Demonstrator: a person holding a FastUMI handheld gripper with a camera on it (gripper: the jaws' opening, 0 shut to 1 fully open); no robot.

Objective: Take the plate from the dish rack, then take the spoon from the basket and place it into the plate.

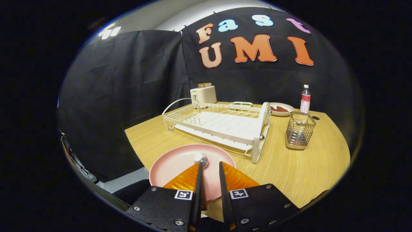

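A pink plate (173,167) lies flat on the wooden table (289,170), just in front of the white dish rack (222,124), whose slots are empty. A metal spoon (201,158) rests in the plate; its bowl shows just ahead of my left fingertip and its handle is hidden behind that finger. My gripper (210,162) hovers over the plate with a gap between its fingers, and only the plate's surface shows in that gap. The wire basket (299,130) stands to the right of the rack.
Behind the rack stand a white toaster (203,94), a small white tray (240,104) and a bowl of red food (280,109). A bottle (305,99) stands behind the basket. The table's left edge runs close to the plate.
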